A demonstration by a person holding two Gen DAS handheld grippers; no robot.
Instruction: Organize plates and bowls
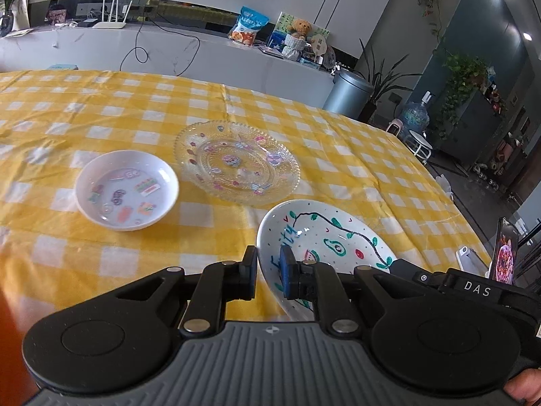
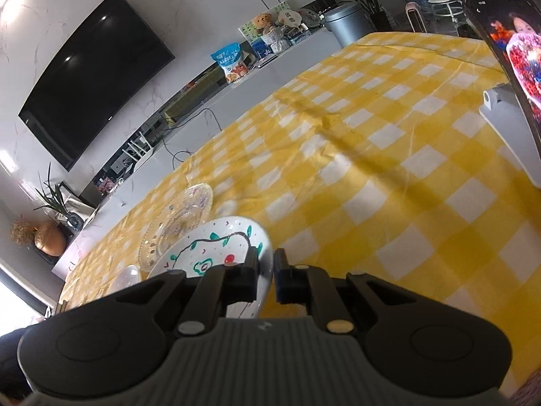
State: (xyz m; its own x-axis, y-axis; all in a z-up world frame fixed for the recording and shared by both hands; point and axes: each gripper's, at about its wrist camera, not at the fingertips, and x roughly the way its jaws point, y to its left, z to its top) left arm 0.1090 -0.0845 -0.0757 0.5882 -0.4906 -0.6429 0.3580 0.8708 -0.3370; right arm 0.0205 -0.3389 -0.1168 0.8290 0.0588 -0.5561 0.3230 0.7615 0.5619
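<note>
A white painted plate [image 1: 324,237] with green and red drawings is held tilted above the yellow checked tablecloth [image 1: 101,108]. My left gripper [image 1: 268,272] is shut on its left rim. My right gripper [image 2: 267,275] is shut on the opposite rim of the same plate [image 2: 209,247]. A clear glass plate [image 1: 236,160] with stickers lies flat beyond it, also in the right wrist view [image 2: 179,223]. A small white sticker bowl [image 1: 125,189] sits to the left of the glass plate.
A phone on a stand [image 1: 505,253] stands at the table's right edge, large in the right wrist view [image 2: 507,67]. Behind the table runs a white counter [image 1: 169,47] with a snack bag, a router and a teddy bear.
</note>
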